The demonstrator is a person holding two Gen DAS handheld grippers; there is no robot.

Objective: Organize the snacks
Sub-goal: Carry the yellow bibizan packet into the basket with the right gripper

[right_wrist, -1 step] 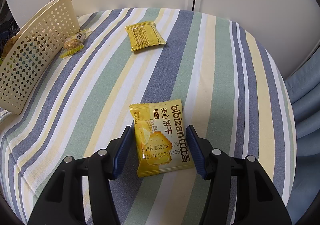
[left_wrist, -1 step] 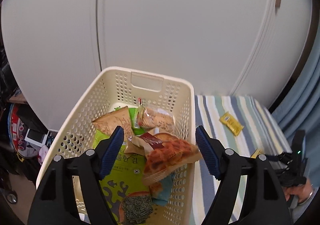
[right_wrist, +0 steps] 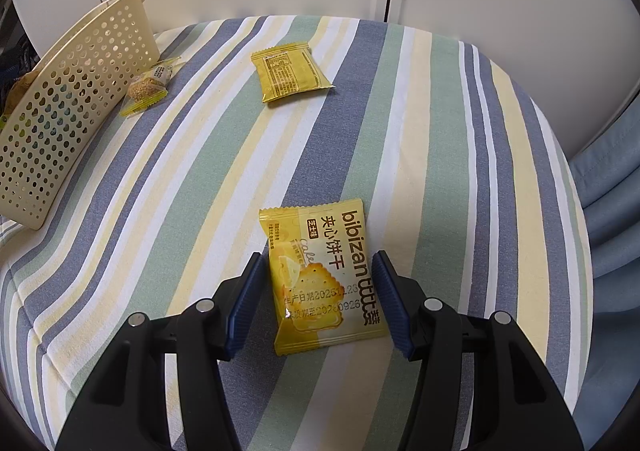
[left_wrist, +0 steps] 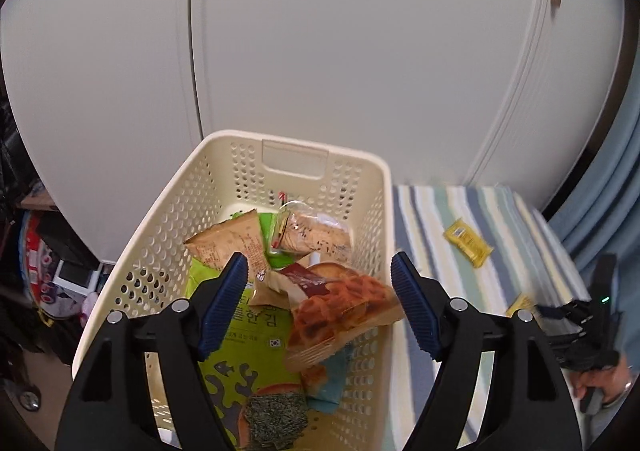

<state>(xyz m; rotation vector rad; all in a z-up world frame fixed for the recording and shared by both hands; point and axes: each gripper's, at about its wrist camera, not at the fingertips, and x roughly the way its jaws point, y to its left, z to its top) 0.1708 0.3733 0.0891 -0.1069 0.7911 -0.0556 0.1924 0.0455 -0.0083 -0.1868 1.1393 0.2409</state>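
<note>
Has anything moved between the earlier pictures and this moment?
Nothing visibly changed. The right gripper stays open around the yellow biscuit packet on the striped cloth; the left gripper stays open above the basket.

Cream, yellow and stripes

The basket is cream with punched holes; the tablecloth runs blue, green, yellow and white stripes; both biscuit packets are yellow; the seaweed bag is lime green.

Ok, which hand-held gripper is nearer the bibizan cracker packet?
Right. The right hand-held gripper straddles the packet, open. The left hand-held gripper is open over the basket, off to the side.
</note>
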